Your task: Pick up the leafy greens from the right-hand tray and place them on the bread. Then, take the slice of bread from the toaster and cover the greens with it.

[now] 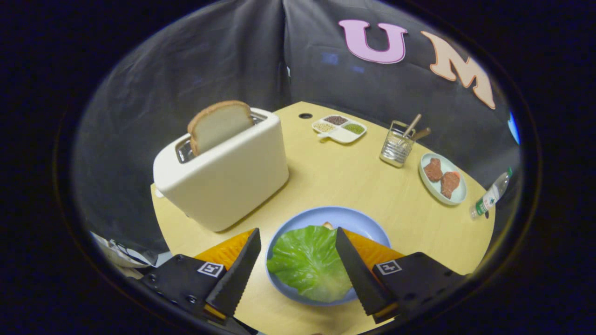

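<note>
A green leaf (307,260) lies spread on the blue plate (358,223), covering a slice of bread whose crust corner (328,225) peeks out at the leaf's far edge. My gripper (298,237) stands open above the plate, one finger on each side of the leaf, touching nothing. Beyond and to the left stands a cream toaster (223,172) with a slice of bread (219,124) sticking up out of its slot.
Further back on the yellow table sit a white divided dish of seeds (340,128) and a wire cup of utensils (397,148). To the right are a pale plate with two meat pieces (442,179) and a plastic bottle (491,195) lying at the table's edge.
</note>
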